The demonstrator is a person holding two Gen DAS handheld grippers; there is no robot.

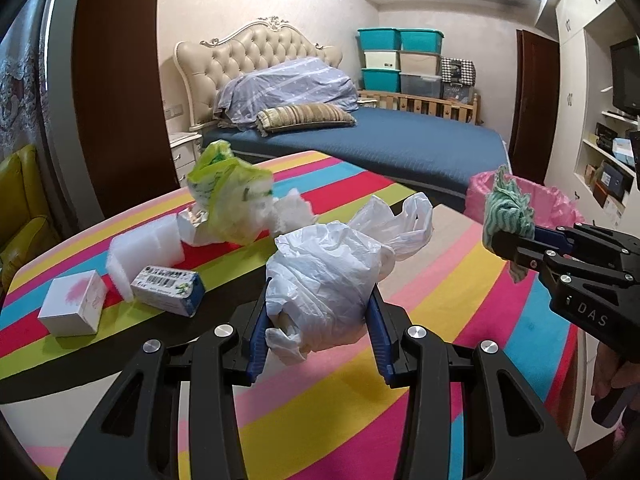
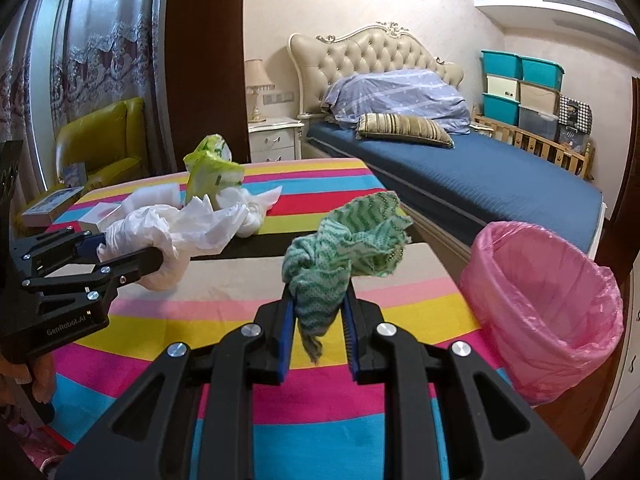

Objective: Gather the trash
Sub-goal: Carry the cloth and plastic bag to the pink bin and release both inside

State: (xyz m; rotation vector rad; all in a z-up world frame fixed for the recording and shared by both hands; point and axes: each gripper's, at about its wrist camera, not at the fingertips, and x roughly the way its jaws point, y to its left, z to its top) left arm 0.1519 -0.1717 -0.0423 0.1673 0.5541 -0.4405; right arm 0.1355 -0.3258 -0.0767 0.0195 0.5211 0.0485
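Note:
My left gripper (image 1: pixel 320 304) is shut on a crumpled white plastic bag (image 1: pixel 328 268) and holds it above the striped table (image 1: pixel 440 320); the bag also shows in the right wrist view (image 2: pixel 172 236). My right gripper (image 2: pixel 318 300) is shut on a green patterned cloth (image 2: pixel 348 240), held above the table's right part, left of the pink-lined trash bin (image 2: pixel 552 300). In the left wrist view the cloth (image 1: pixel 508 208) hangs in front of the bin (image 1: pixel 560 204). A green-and-white wrapper (image 1: pixel 224 196) and white tissue (image 1: pixel 288 208) lie on the table's far side.
A white box (image 1: pixel 74 308), a small blue-green carton (image 1: pixel 168 288) and a white foam pad (image 1: pixel 144 248) lie at the table's left. A bed (image 2: pixel 480 172) stands behind the table, a yellow armchair (image 2: pixel 104 140) at the far left, storage boxes (image 2: pixel 520 84) at the back.

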